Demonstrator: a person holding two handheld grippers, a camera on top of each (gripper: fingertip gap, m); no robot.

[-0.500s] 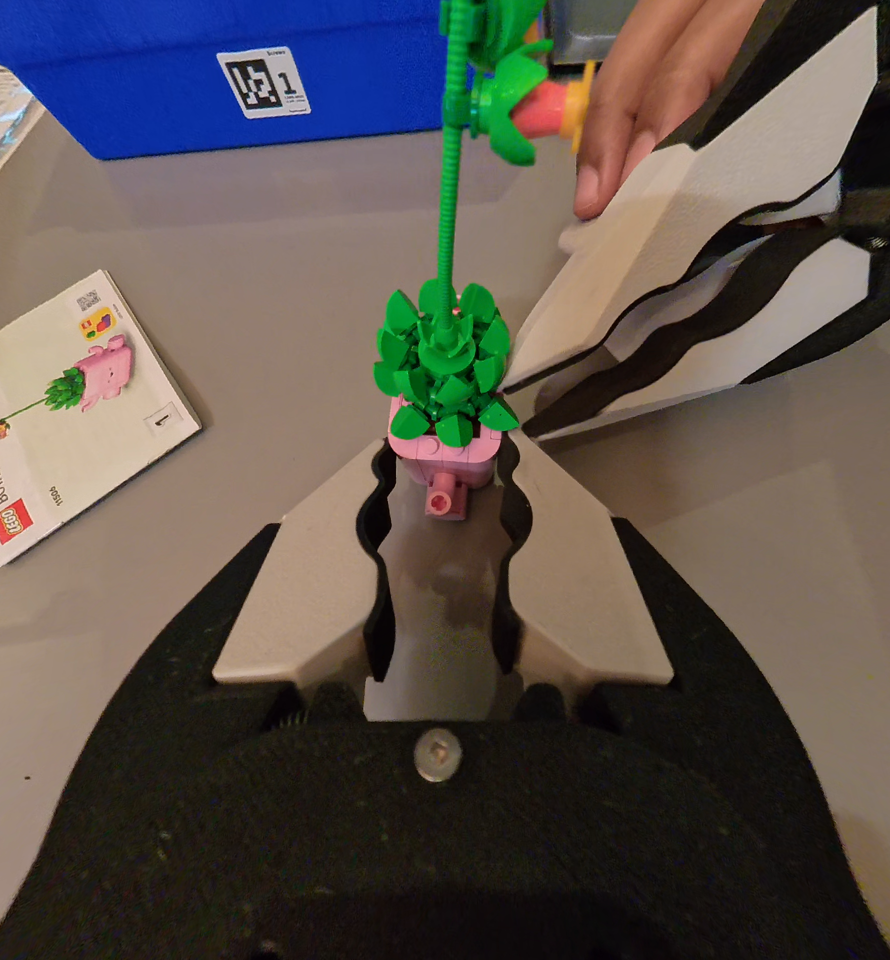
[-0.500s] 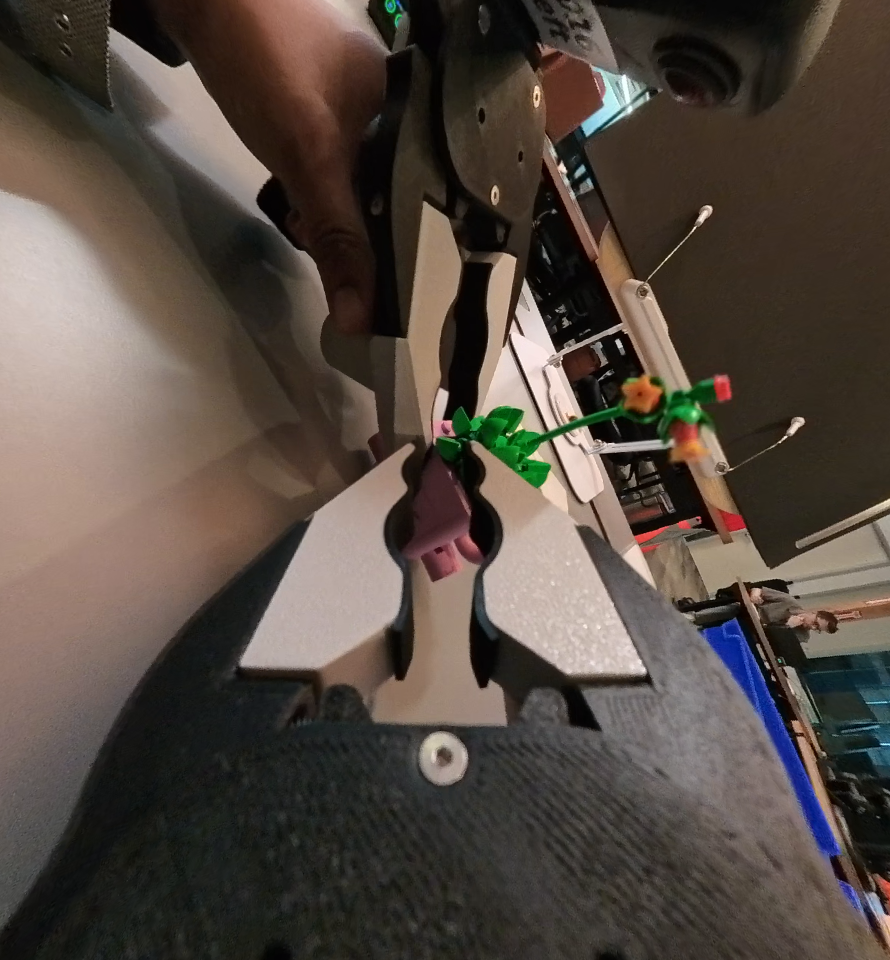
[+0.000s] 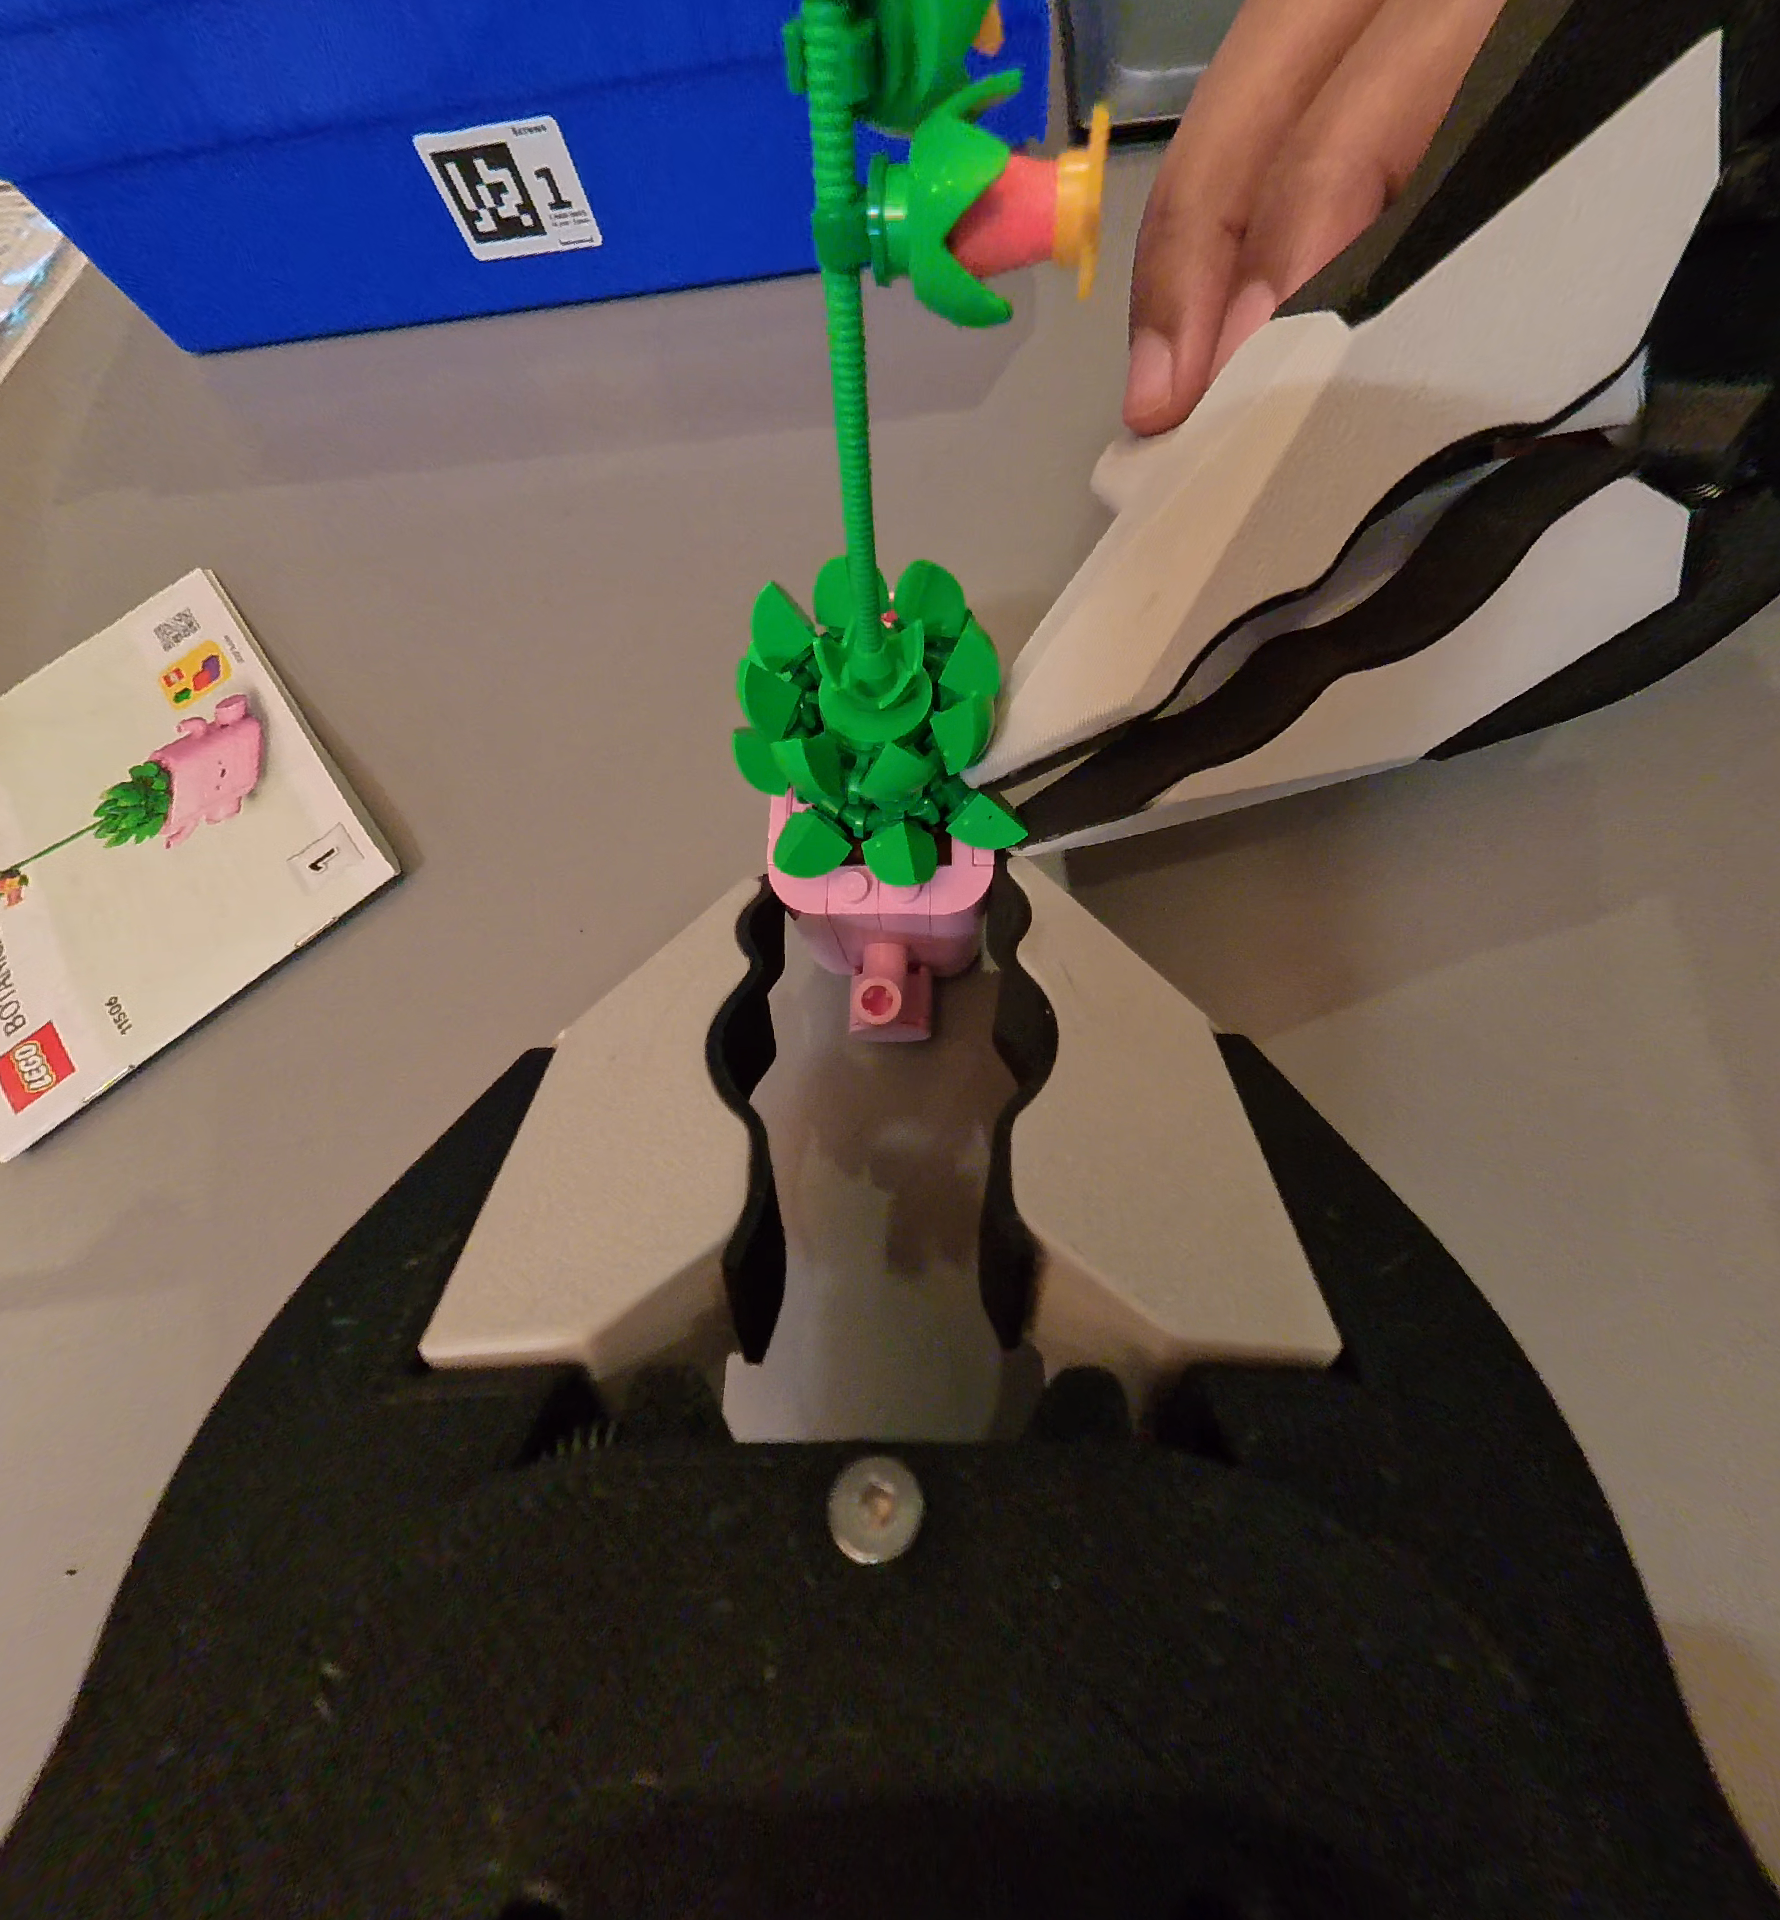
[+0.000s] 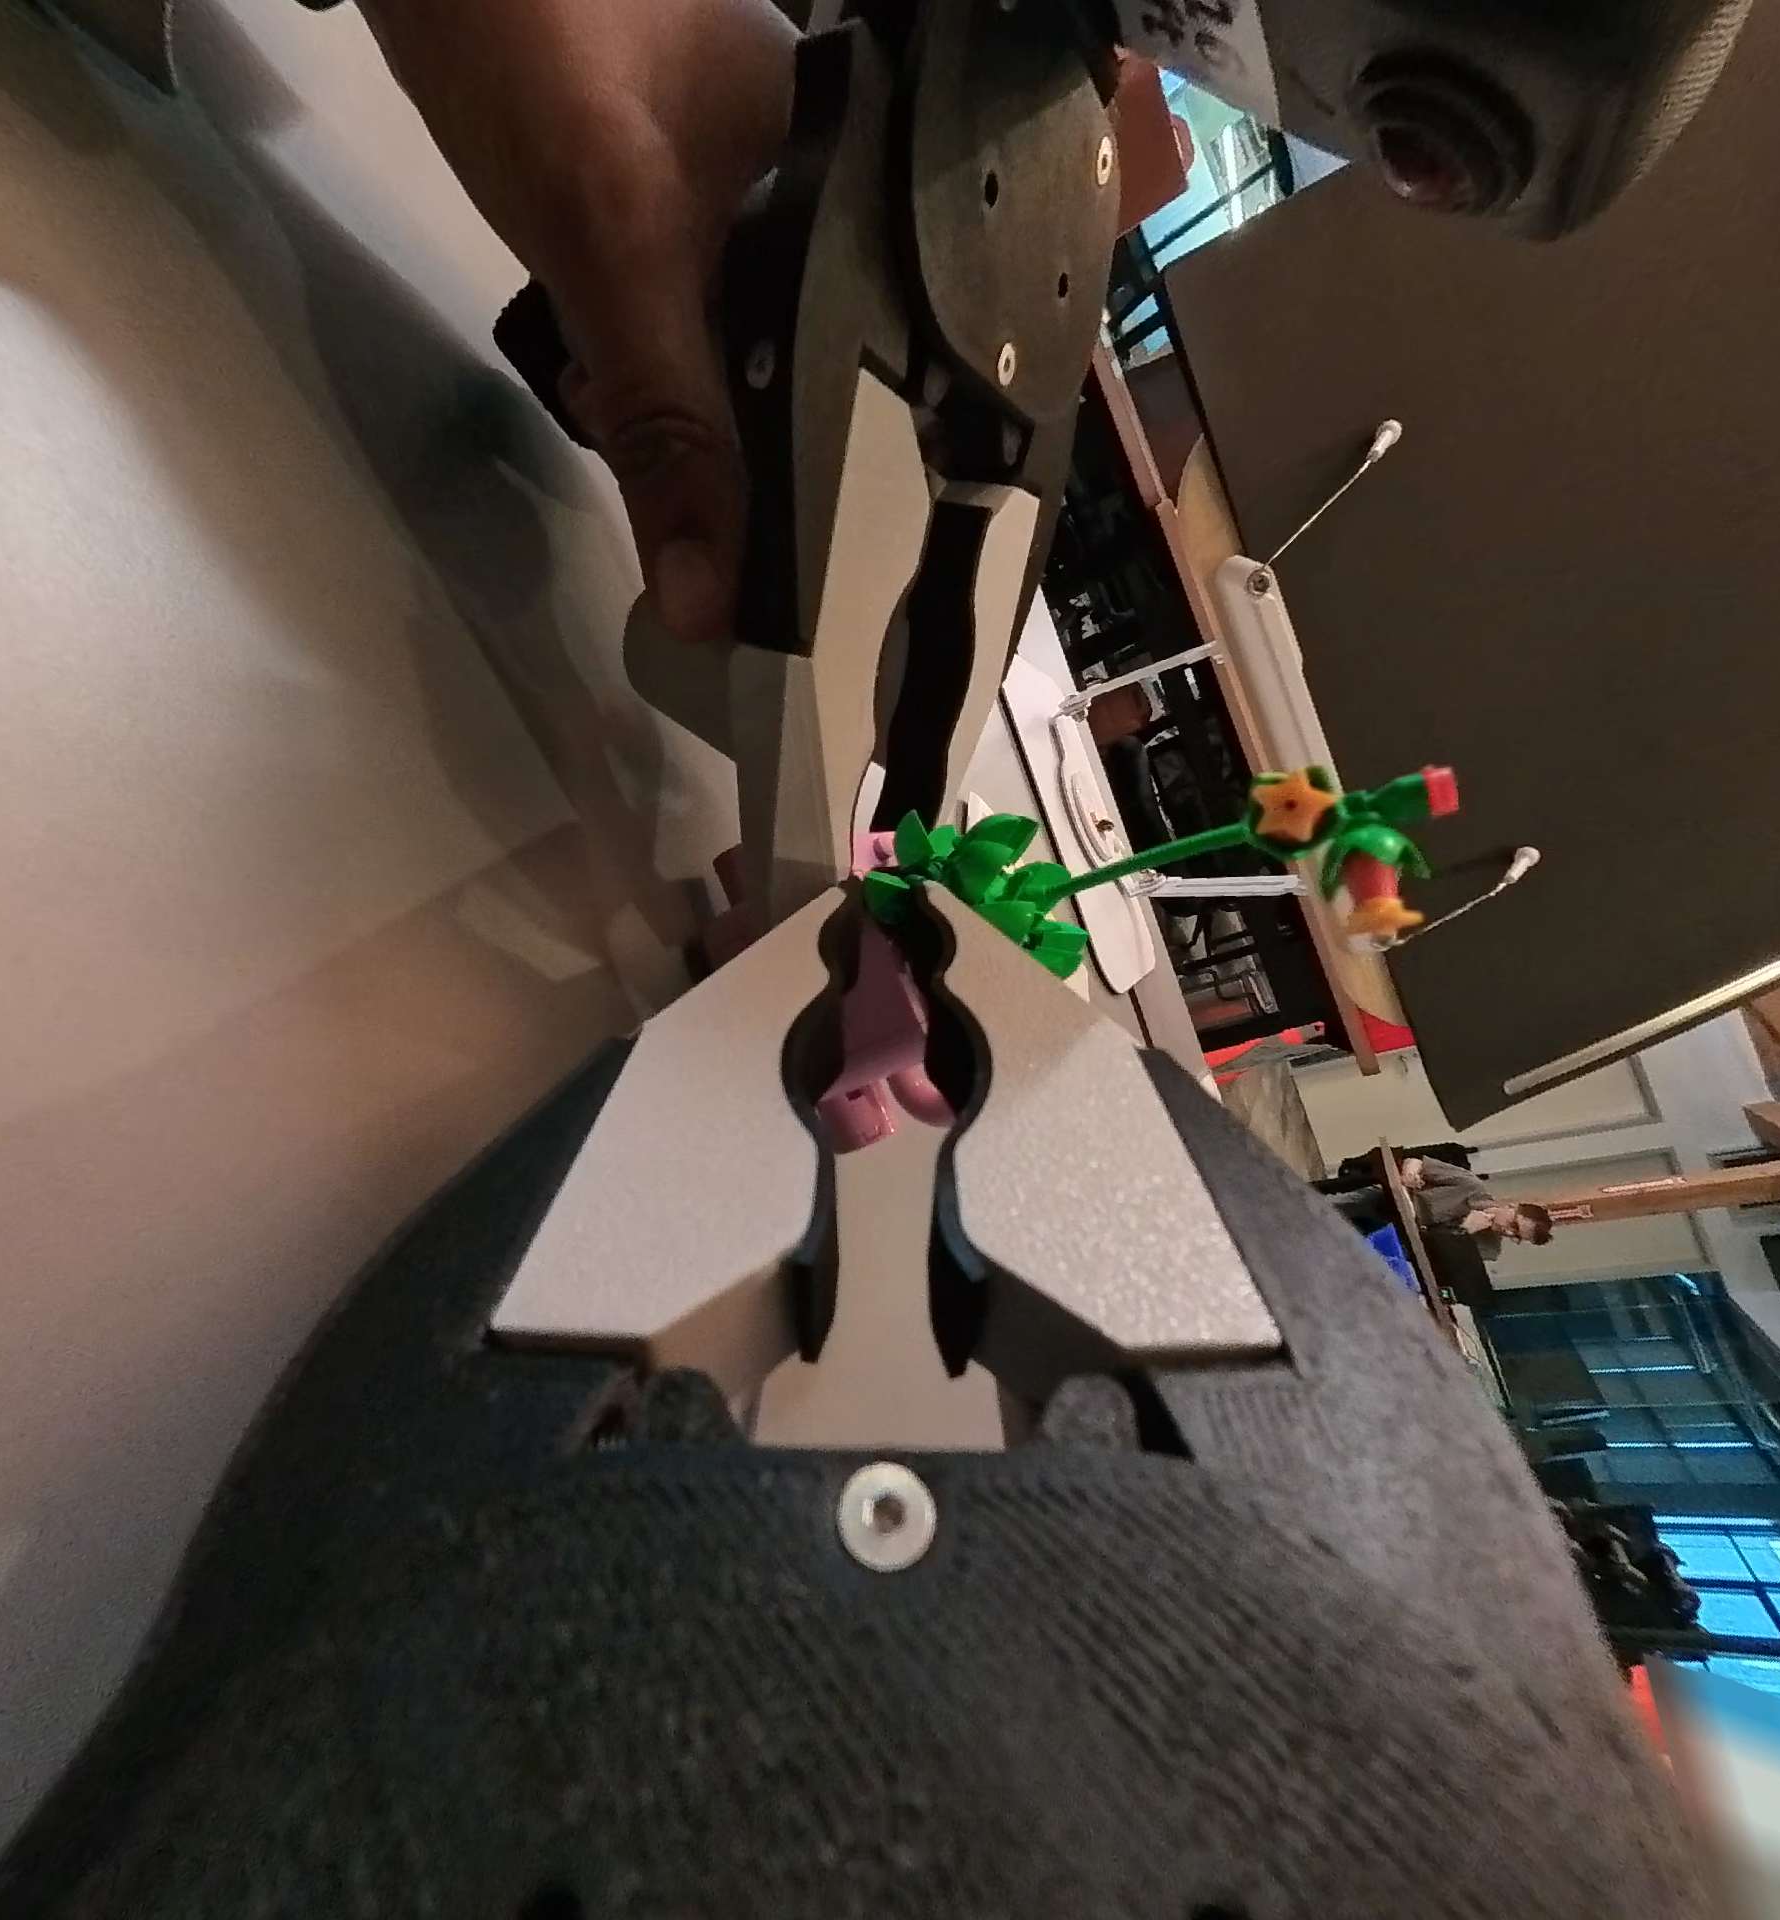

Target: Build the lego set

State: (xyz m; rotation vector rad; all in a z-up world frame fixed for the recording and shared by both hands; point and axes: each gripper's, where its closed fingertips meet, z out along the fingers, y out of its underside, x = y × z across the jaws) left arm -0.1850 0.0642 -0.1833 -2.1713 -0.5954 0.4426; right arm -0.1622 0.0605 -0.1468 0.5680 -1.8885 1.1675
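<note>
Standing between both narrowly parted jaws, the pink pot [image 3: 881,914], gripped by left gripper [image 3: 881,925] and right gripper [image 4: 891,997], looked nearly finished, leaves [image 3: 870,717] and flowering stem [image 3: 850,416] fitted.

Left tool [image 3: 881,914] clamped; right tool [image 4: 891,940] clamped.

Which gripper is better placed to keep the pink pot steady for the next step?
Left, likely. The left gripper has the pink pot squarely between its fingertips; the right gripper reaches only its upper corner.
</note>
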